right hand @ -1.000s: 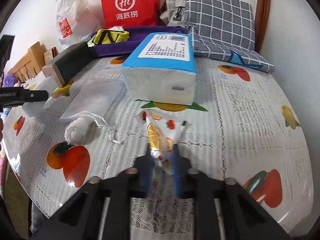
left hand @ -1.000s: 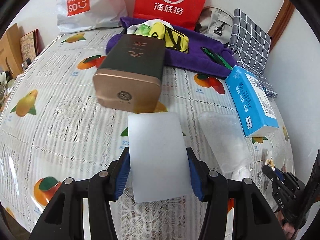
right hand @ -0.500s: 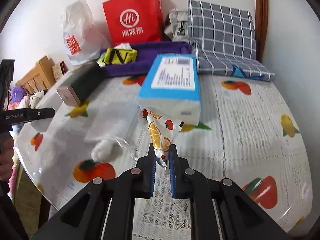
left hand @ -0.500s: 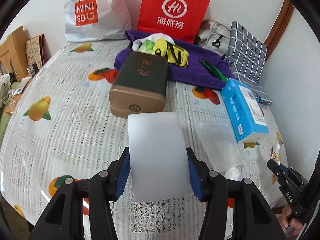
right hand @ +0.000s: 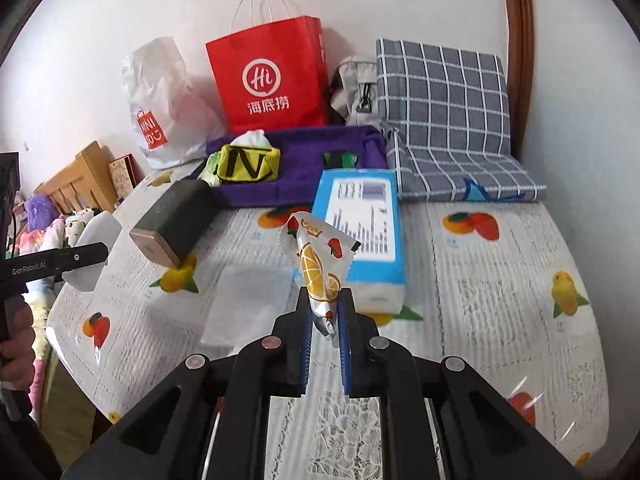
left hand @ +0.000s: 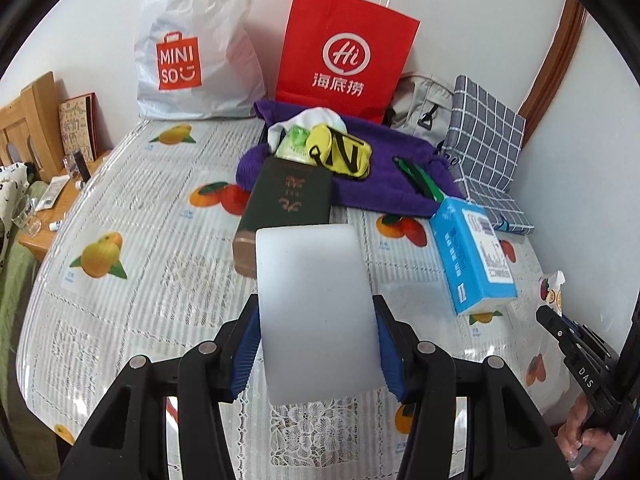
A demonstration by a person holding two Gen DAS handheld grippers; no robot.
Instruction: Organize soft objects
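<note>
This is a home, a lived-in room. The bench [left hand: 132, 216] wears a lace cloth under clear plastic printed with fruit. Shopping bags, a white one [left hand: 192, 48] and a red paper one [left hand: 344, 52], lean on the plain wall beside a checked cushion [right hand: 444, 96]. A wooden chair [right hand: 84, 176] and plush toys [right hand: 44, 220] stand at the side.

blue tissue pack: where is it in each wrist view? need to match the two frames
Left wrist: blue tissue pack at right of centre, lying on the tablecloth below the purple towel.
Right wrist: blue tissue pack at centre, just behind the fruit-print wrapper held in the right gripper.
Shared landmark: red paper bag against the back wall.
</note>
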